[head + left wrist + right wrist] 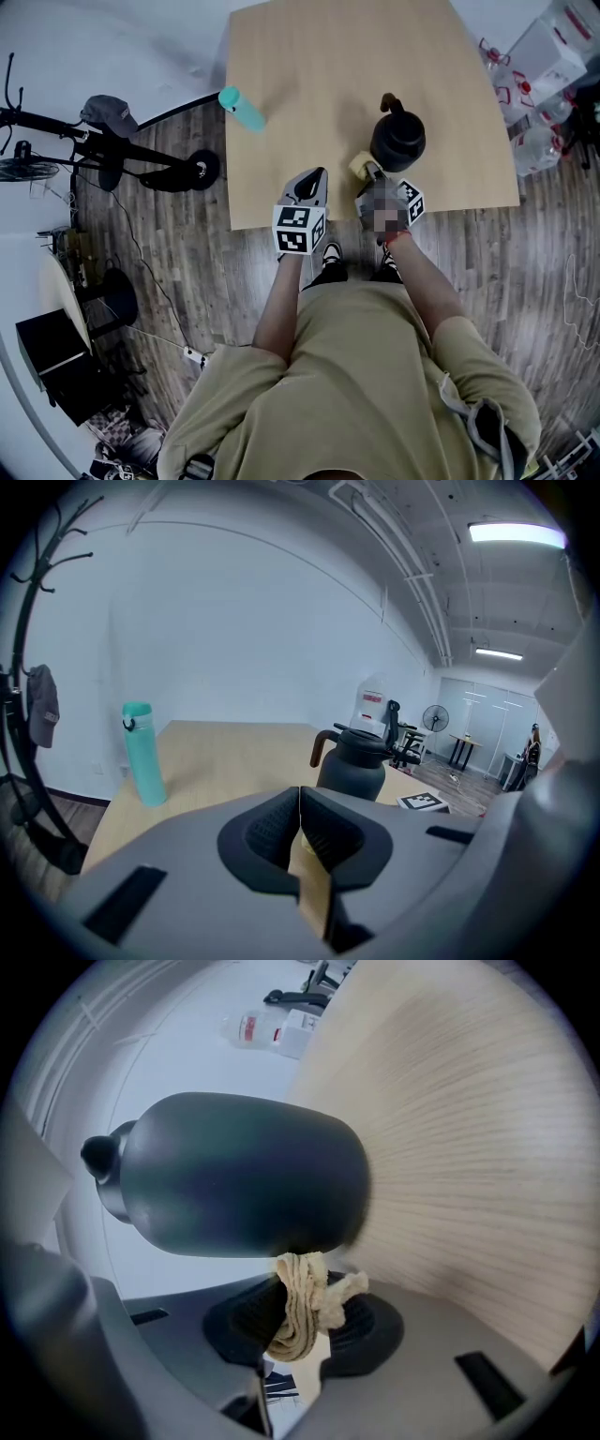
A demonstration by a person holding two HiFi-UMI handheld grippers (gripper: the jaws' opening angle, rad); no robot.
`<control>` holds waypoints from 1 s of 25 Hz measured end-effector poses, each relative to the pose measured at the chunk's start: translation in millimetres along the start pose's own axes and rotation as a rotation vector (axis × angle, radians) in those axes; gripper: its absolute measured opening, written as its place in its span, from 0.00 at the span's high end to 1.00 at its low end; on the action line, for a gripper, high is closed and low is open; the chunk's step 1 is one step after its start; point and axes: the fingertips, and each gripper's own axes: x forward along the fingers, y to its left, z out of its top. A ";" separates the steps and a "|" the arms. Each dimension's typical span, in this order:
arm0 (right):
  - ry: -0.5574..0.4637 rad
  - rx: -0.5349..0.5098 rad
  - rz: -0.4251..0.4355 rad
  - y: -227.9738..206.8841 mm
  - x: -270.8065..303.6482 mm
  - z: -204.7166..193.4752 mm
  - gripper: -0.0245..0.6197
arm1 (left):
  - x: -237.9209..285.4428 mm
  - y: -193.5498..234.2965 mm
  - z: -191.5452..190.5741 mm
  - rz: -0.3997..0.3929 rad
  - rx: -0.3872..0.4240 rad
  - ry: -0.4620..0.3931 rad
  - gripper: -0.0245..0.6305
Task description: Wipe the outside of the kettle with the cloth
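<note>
Jaws of the right gripper (pixel 314 1299) pinch the cloth (pixel 298 1321) tight, & the cloth touches the low side of the dark kettle (pixel 244 1176). Jaws of the left gripper (pixel 300 829) are pressed together w/ nothing in them. Kettle stands near the front edge of the desk (pixel 319 84), toward the right corner. Looks like wiping is just starting. Next: rub the cloth round the kettle's side w/o tipping it.

A light wooden tabletop (pixel 319 75) fills the upper centre of the head view. A teal cylindrical bottle (pixel 243 108) stands upright near its left edge. A dark rounded kettle (pixel 397 139) stands toward its lower right.
</note>
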 end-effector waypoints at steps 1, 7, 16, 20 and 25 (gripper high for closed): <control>0.005 -0.002 -0.003 -1.9 -2.4 1.2 0.78 | 0.3 -2.9 -0.8 -0.001 0.002 0.002 0.93; 0.033 -0.010 -0.027 -8.7 -16.6 7.1 0.78 | -0.2 -19.6 -1.6 -0.014 0.007 0.002 0.93; 0.103 -0.031 -0.079 -20.6 -42.8 23.3 0.78 | -0.8 -45.0 -1.3 -0.041 -0.009 -0.008 0.93; 0.133 -0.057 -0.102 -25.0 -54.8 37.0 0.78 | 2.5 -59.2 0.3 -0.058 -0.023 -0.018 0.93; 0.173 -0.084 -0.111 -32.3 -66.9 56.6 0.78 | 10.0 -78.5 -3.2 -0.069 -0.021 -0.013 0.93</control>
